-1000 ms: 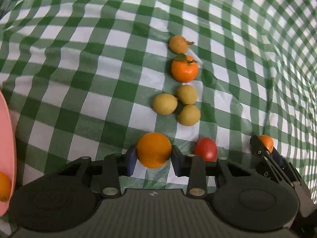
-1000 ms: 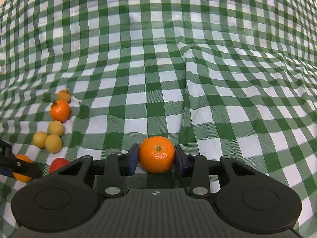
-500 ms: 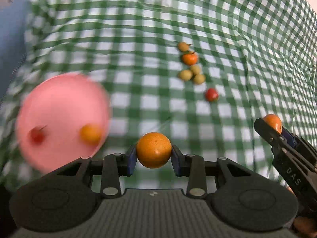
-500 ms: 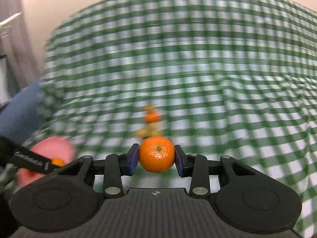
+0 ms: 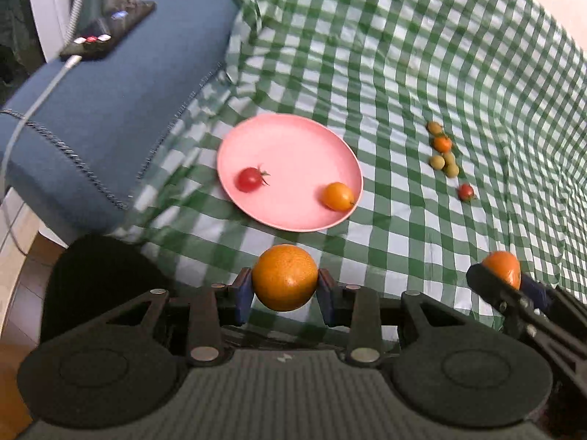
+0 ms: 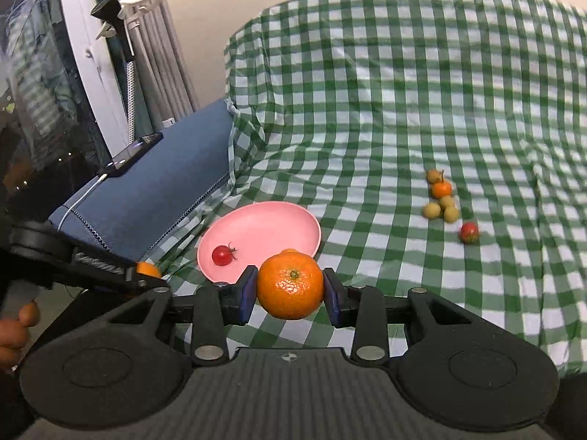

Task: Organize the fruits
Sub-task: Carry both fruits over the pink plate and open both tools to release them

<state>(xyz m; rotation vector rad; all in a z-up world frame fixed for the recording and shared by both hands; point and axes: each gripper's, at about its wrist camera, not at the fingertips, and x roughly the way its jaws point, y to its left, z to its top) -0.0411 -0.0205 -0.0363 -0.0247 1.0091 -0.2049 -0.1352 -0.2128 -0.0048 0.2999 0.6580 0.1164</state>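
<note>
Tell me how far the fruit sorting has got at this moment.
Partly done. The round pink plate already holds a red cherry tomato and a small orange fruit. The left gripper and right gripper each clamp an orange mandarin, not yet over the plate. A cluster of small fruits and one red tomato remain on the green checked cloth.

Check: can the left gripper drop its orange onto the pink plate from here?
Probably yes. The left gripper, shut on its orange, faces the pink plate with only bare cloth between; the plate has free space.
</note>
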